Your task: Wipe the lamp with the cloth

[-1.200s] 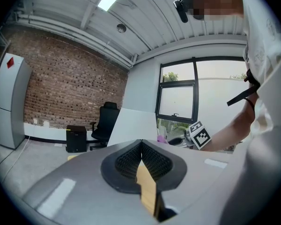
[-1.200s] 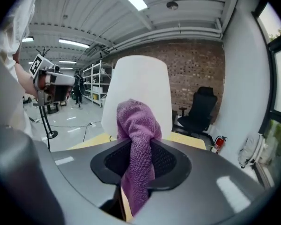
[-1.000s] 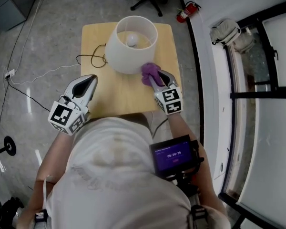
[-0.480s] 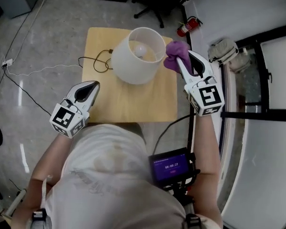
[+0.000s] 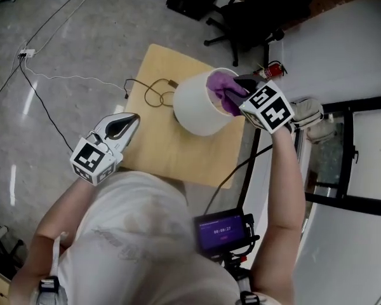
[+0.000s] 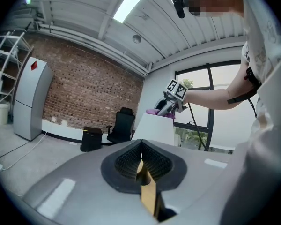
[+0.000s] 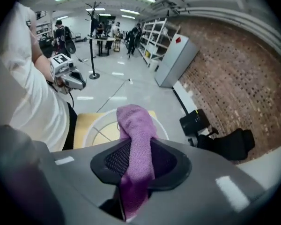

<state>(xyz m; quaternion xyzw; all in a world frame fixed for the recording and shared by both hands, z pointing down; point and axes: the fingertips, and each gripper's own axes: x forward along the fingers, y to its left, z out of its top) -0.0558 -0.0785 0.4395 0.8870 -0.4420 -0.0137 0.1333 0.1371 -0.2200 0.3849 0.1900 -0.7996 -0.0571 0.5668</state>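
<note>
Pinching the purple cloth point(image 7: 136, 144) between its two pads, the right claw point(image 5: 232, 91) points steeply down over the open top of the white lamp shade point(image 5: 192, 107). The cloth is squeezed in a thick fold. One end stands out in front of the claw tips and the other end hangs back behind the pads.

Directly below this claw the shade is open like a drum. Inside it the right gripper view shows only thin wire spokes point(image 7: 102, 136) that cross the opening. The free end of the cloth covers the part of the rim nearest to the claw. Whether the cloth touches the rim or is just above it, I cannot tell.

Under the shade lies the light wooden tabletop point(image 5: 155, 148). The left claw point(image 5: 132, 118) is well apart from the lamp, over the left edge of the tabletop. Its pads are pressed together at the tips and nothing is between them. Through the slit below the tips a strip of the wood is seen. Ahead of the left claw stands the shade, with the right claw and the cloth on top. A black cable point(image 5: 149, 93) lies in loops on the tabletop, beyond the left claw and beside the shade.
</note>
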